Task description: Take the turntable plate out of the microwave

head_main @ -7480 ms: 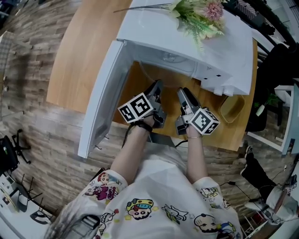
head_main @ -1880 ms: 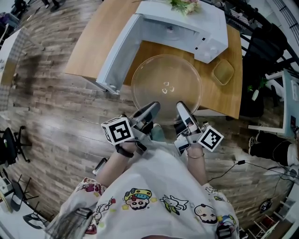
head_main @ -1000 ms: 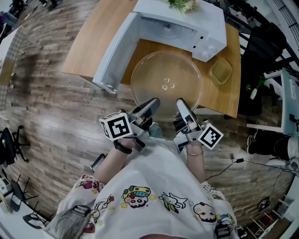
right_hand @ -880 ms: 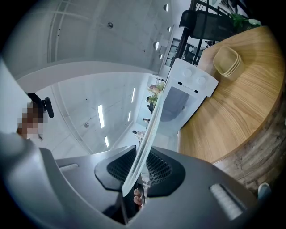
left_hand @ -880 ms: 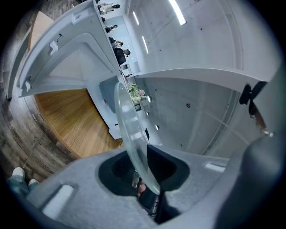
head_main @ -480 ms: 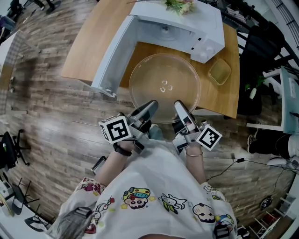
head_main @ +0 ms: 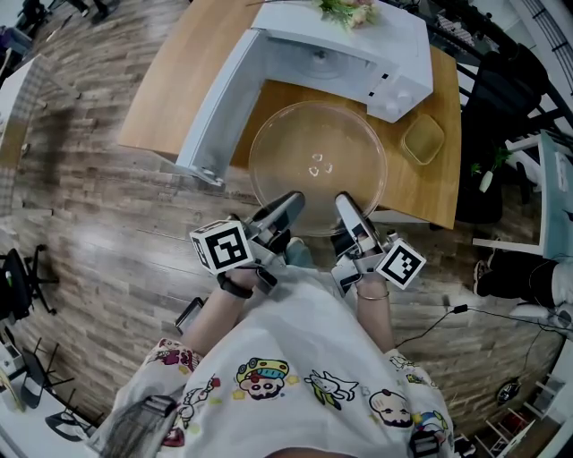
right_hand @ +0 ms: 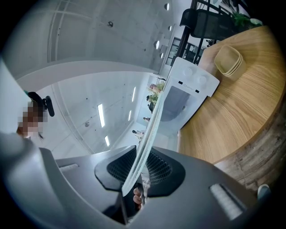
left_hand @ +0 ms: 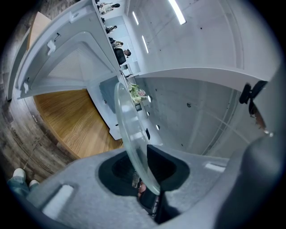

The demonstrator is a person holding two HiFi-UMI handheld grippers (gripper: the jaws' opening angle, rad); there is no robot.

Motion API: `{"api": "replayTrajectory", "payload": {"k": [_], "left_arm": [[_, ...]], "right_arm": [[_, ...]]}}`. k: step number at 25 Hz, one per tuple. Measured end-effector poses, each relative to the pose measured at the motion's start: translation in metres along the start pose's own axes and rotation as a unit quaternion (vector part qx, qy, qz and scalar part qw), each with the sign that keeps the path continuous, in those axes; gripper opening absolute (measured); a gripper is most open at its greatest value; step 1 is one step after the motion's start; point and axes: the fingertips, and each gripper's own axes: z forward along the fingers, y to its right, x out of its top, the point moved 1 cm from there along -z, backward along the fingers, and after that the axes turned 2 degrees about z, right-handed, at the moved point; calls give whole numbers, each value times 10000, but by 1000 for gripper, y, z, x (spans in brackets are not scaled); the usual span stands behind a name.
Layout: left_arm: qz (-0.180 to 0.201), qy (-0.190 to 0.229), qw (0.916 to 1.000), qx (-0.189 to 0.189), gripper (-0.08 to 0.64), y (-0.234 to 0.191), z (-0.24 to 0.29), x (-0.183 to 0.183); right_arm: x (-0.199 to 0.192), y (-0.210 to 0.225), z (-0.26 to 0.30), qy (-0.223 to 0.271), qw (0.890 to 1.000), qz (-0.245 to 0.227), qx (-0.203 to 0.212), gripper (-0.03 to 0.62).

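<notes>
The turntable plate [head_main: 318, 165], a round clear glass disc, hangs level over the table's front edge, outside the white microwave [head_main: 358, 54]. My left gripper [head_main: 291, 204] is shut on the plate's near rim on the left side. My right gripper [head_main: 345, 204] is shut on the near rim on the right side. In the left gripper view the plate [left_hand: 128, 129] runs edge-on between the dark pads of the left gripper [left_hand: 143, 174]. The right gripper view shows the plate [right_hand: 149, 134] edge-on too, clamped in the right gripper [right_hand: 138, 176].
The microwave door [head_main: 219, 103] stands open to the left, beside the plate. A yellow-green bowl [head_main: 426, 137] sits on the wooden table [head_main: 179, 80] at the right. Flowers [head_main: 345, 7] lie on the microwave's top. Wooden floor lies below my hands.
Since the earliest frame the plate has come out of the microwave, held in both grippers. Over the last second nothing has visibly moved.
</notes>
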Motion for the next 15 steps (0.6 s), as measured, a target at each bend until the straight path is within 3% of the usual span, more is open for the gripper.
{"api": "replayTrajectory", "payload": {"k": [15], "left_arm": [[-46, -42, 10000, 17, 64, -4, 0, -2]], "right_arm": [[-2, 3, -1, -28, 10000, 29, -74, 80]]}}
